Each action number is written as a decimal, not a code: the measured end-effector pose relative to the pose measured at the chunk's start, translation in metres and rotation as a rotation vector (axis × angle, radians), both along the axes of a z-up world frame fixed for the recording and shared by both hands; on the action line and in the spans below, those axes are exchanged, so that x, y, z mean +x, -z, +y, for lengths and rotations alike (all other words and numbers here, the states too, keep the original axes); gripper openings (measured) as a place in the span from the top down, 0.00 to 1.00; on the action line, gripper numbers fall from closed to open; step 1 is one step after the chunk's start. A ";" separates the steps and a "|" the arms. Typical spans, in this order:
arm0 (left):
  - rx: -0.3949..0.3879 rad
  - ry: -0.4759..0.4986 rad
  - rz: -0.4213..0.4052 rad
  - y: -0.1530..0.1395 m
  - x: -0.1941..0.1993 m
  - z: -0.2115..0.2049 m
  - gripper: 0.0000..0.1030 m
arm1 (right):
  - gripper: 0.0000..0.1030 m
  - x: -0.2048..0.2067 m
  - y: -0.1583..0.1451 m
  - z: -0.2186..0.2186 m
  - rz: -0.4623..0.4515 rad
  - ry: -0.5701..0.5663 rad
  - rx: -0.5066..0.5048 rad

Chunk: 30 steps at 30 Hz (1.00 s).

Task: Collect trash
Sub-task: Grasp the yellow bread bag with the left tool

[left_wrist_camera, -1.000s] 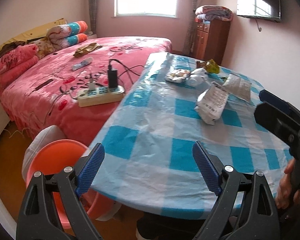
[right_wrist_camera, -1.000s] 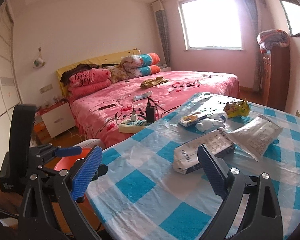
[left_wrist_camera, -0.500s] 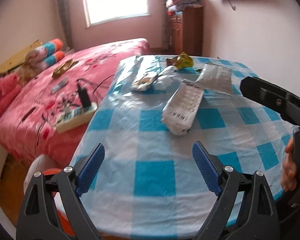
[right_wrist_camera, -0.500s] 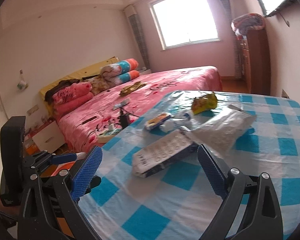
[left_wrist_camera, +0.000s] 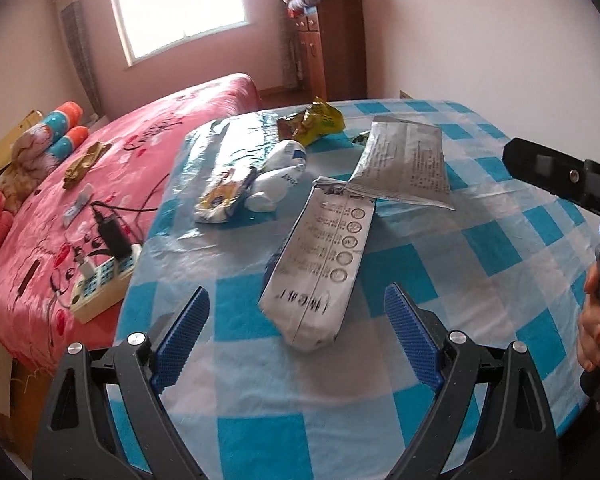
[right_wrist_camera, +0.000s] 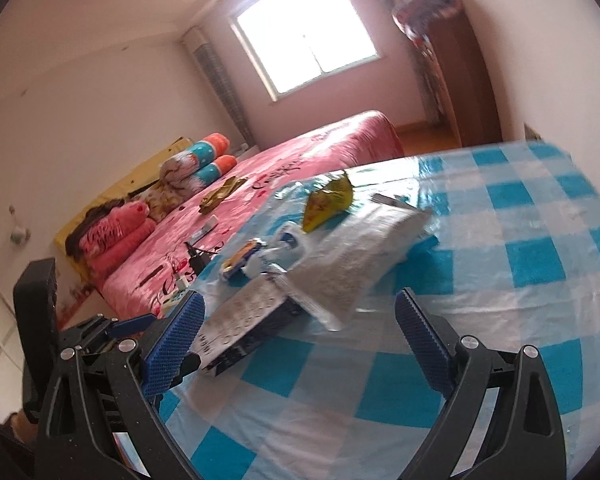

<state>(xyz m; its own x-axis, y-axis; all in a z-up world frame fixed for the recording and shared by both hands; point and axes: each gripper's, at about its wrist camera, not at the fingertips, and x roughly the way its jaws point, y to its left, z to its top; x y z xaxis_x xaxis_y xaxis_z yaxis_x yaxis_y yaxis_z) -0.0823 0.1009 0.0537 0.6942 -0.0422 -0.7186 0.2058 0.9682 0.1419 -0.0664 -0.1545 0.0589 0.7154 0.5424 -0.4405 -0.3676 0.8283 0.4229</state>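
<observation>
My left fingers (left_wrist_camera: 296, 330): spread wide, holding nothing, the grey packet (left_wrist_camera: 320, 268) lying between them on the counter (left_wrist_camera: 480, 248).
My right fingers (right_wrist_camera: 300, 336): spread, holding nothing.

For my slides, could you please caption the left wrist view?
Open left gripper facing a long white packet among wrappers on a blue-checked table.

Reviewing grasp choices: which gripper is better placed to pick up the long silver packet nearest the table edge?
Left. The left gripper is open, with the long silver packet centred just ahead between its fingers. The right gripper, also open, faces the flat silver pouch instead.
</observation>
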 end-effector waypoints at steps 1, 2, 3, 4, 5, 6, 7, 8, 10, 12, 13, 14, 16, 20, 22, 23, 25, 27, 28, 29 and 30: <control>0.006 0.004 0.005 0.001 0.003 -0.002 0.13 | 0.08 0.005 0.004 -0.006 0.022 0.005 0.018; 0.012 0.008 0.011 0.002 0.007 -0.003 0.13 | 0.08 0.008 0.006 -0.009 0.038 0.009 0.030; 0.016 0.009 0.021 0.003 0.013 -0.003 0.13 | 0.08 0.013 0.010 -0.014 0.062 0.015 0.050; 0.011 0.007 0.027 0.003 0.016 -0.002 0.13 | 0.08 0.015 0.013 -0.017 0.077 0.017 0.064; -0.007 0.002 0.035 0.002 0.022 0.000 0.13 | 0.08 0.018 0.016 -0.020 0.094 0.020 0.080; -0.029 -0.006 0.041 0.000 0.029 0.004 0.13 | 0.08 0.021 0.018 -0.023 0.109 0.021 0.094; -0.044 -0.014 0.045 -0.001 0.033 0.007 0.13 | 0.08 0.022 0.020 -0.025 0.118 0.022 0.102; -0.062 -0.030 0.049 -0.003 0.040 0.012 0.13 | 0.08 0.024 0.021 -0.026 0.126 0.023 0.108; -0.083 -0.065 0.047 -0.005 0.053 0.021 0.13 | 0.08 0.026 0.023 -0.027 0.134 0.025 0.111; -0.119 -0.088 0.046 -0.007 0.067 0.031 0.13 | 0.08 0.027 0.024 -0.027 0.134 0.022 0.107; -0.141 -0.098 0.055 -0.007 0.077 0.037 0.13 | 0.08 0.028 0.024 -0.026 0.133 0.018 0.104; -0.149 -0.109 0.063 -0.006 0.085 0.042 0.13 | 0.08 0.028 0.024 -0.025 0.132 0.014 0.100; -0.170 -0.135 0.068 -0.005 0.101 0.053 0.13 | 0.08 0.029 0.024 -0.023 0.129 0.009 0.087; -0.286 -0.147 0.094 -0.002 0.126 0.076 0.13 | 0.08 0.030 0.025 -0.020 0.127 0.001 0.073; -0.311 -0.132 0.111 0.003 0.135 0.079 0.13 | 0.08 0.031 0.026 -0.020 0.129 -0.001 0.074; -0.311 -0.121 0.117 0.005 0.139 0.079 0.13 | 0.08 0.032 0.026 -0.020 0.131 -0.001 0.074; -0.313 -0.086 0.138 0.010 0.148 0.076 0.13 | 0.08 0.034 0.027 -0.021 0.138 -0.003 0.076; -0.310 -0.074 0.152 0.015 0.156 0.075 0.13 | 0.08 0.036 0.029 -0.022 0.145 -0.003 0.079; -0.305 -0.073 0.154 0.016 0.158 0.075 0.13 | 0.08 0.037 0.029 -0.022 0.146 -0.003 0.080; -0.306 -0.067 0.157 0.018 0.161 0.074 0.13 | 0.08 0.038 0.030 -0.022 0.146 -0.004 0.081; -0.308 -0.062 0.160 0.018 0.163 0.075 0.13 | 0.08 0.038 0.030 -0.023 0.146 -0.005 0.081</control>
